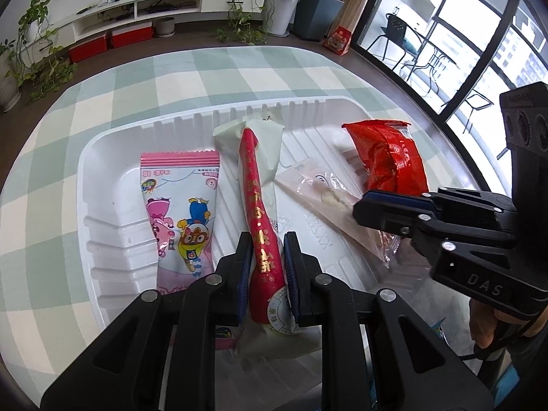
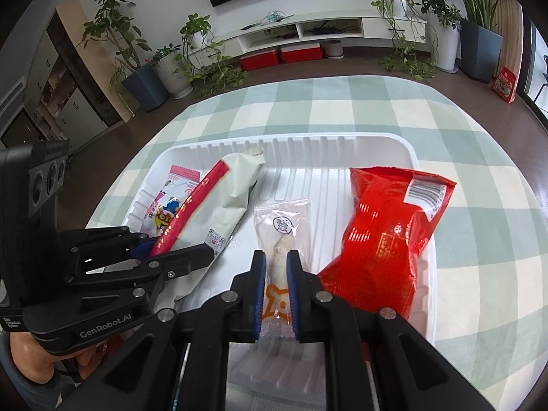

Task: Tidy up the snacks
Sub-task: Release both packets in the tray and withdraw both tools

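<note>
A long pale-green packet with a red stripe (image 1: pixel 260 205) lies lengthwise in the middle of a white tray (image 1: pixel 102 185), clamped near its close end between the blue pads of the left claw (image 1: pixel 267 257). Just to its right, a clear packet (image 2: pixel 282 233) holding a pale lump and printed with an orange bear is pinched between the pads of the right claw (image 2: pixel 275 274); both claws are closed on their packets.

On the far left of the tray lies a pink cartoon packet (image 1: pixel 181 212), flat, with a crimped top edge. On the far right lies a red crinkled bag (image 2: pixel 383 236), glossy foil, puffed, with a white barcode label near its top corner. The four snacks lie side by side, the green packet overlapping the cartoon one in the right wrist view.

The tray is thin moulded plastic with ribbed walls and a grooved floor. It rests on a tablecloth (image 2: pixel 479 157) checked in pale green and cream.

Beyond the table: potted plants (image 2: pixel 116 44), a low white shelf unit (image 2: pixel 328 27) and red boxes (image 2: pixel 281 56) on a dark floor.
</note>
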`<state>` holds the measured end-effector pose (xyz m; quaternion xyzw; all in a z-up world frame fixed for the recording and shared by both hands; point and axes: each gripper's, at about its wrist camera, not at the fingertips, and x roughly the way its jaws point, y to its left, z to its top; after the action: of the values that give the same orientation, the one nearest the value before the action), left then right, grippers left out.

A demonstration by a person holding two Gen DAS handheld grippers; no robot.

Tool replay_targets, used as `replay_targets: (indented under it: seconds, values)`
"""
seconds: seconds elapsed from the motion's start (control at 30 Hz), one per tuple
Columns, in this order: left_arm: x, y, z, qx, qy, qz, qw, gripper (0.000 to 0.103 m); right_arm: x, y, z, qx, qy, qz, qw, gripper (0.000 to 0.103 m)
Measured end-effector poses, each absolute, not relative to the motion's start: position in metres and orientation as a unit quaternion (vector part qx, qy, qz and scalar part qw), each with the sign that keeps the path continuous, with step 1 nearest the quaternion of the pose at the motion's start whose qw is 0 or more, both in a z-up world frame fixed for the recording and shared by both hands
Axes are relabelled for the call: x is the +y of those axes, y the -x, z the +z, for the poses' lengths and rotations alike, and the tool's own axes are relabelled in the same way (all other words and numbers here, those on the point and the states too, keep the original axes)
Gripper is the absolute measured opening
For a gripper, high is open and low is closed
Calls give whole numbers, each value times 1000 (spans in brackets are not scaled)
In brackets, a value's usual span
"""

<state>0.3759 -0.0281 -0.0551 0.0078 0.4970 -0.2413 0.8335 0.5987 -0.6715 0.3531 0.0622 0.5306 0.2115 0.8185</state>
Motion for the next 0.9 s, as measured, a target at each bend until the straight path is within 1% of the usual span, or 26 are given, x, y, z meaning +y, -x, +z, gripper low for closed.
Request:
replay_targets:
  seconds: [0.1, 0.13, 0.17, 0.2, 0.23, 0.27, 0.3, 0.33, 0.37, 0.4, 0.43, 0.47, 0.5, 0.53, 0.6, 0.7, 0.77, 0.83, 0.9]
  values:
    - [-25, -372, -49, 491, -4, -241, 838, 18, -679, -596, 366, 519, -68, 208, 826, 15]
    - [-24, -371, -46, 487, -1, -241, 840, 20, -681, -595, 371, 515, -69, 208, 829, 16]
    - [-23, -369, -43, 482, -1, -241, 842, 23, -685, -593, 378, 509, -68, 207, 833, 21]
    - [-22, -367, -39, 478, -1, -239, 845, 26, -688, -591, 383, 504, -68, 206, 836, 33]
    - [-20, -365, -34, 474, 0, -237, 848, 37, -692, -589, 390, 500, -69, 203, 839, 41]
    - [-18, -362, -29, 468, 3, -233, 852, 59, -697, -587, 397, 496, -73, 201, 842, 55]
    - [-14, -357, -22, 459, 7, -230, 858, 71, -704, -584, 405, 489, -79, 200, 845, 64]
    - [-10, -353, -15, 450, 10, -229, 863, 84, -711, -580, 414, 482, -83, 200, 849, 67]
    - [-5, -348, -8, 443, 14, -229, 867, 87, -717, -576, 421, 475, -86, 198, 853, 71]
    - [0, -342, 0, 435, 19, -227, 871, 88, -724, -571, 430, 467, -87, 194, 858, 74]
    - [4, -337, 7, 430, 23, -225, 874, 93, -731, -567, 439, 458, -87, 190, 864, 76]
    - [9, -329, 15, 422, 26, -223, 879, 101, -738, -560, 447, 447, -88, 187, 870, 80]
    - [15, -321, 22, 413, 30, -220, 883, 103, -746, -553, 455, 438, -92, 183, 875, 82]
    - [20, -313, 29, 406, 34, -218, 887, 103, -753, -544, 462, 429, -98, 182, 879, 84]
    - [30, -293, 41, 391, 42, -220, 893, 103, -767, -526, 470, 417, -118, 190, 881, 90]
    - [45, -251, 55, 355, 49, -221, 907, 103, -779, -488, 473, 408, -152, 208, 876, 94]
    - [50, -222, 56, 340, 53, -219, 913, 103, -779, -459, 467, 412, -165, 222, 868, 94]
    - [57, -194, 48, 342, 67, -211, 913, 103, -773, -430, 457, 425, -165, 242, 856, 94]
    - [63, -169, 33, 373, 88, -197, 902, 103, -764, -398, 445, 436, -155, 261, 847, 93]
